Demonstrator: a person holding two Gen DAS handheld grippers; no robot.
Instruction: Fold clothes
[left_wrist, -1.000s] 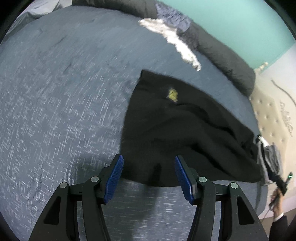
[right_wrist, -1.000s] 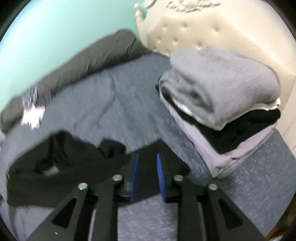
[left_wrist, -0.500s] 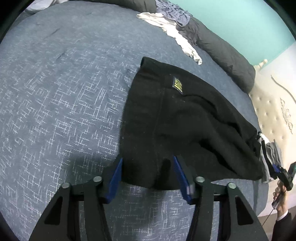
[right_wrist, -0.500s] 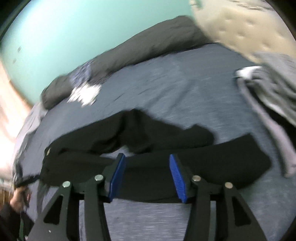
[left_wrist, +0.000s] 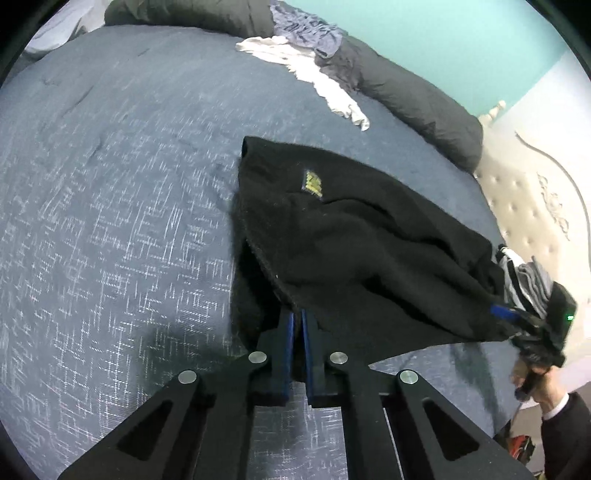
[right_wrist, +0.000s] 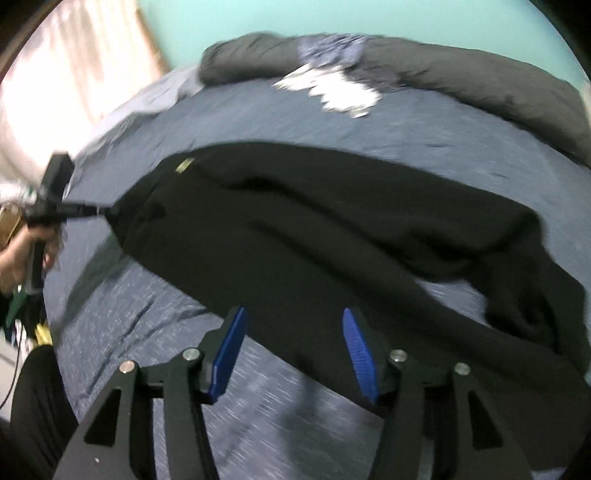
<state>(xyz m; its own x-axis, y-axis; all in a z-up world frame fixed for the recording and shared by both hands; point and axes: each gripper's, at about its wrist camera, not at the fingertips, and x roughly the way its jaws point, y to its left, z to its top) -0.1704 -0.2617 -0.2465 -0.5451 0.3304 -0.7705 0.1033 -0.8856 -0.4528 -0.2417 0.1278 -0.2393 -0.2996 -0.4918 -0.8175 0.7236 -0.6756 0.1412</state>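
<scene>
The left tongs (left_wrist: 297, 321) are clamped on the near edge of the black garment (left_wrist: 362, 243), lifting it off the blue bed (left_wrist: 110, 206). The cloth stretches rightward to the right tongs (right_wrist: 293, 349), whose jaws are opening — the garment lies just ahead between them, unpinched. Beyond both tongs, loose white and grey clothes (left_wrist: 314, 70) rest against a dark bolster (left_wrist: 417, 96).

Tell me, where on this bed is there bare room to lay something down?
The bedspread left of the black garment lies bare, up to the dark rolled duvet. A narrower bare strip runs between garment and duvet. It is crowded by the white cloth and at the folded pile near the headboard.
</scene>
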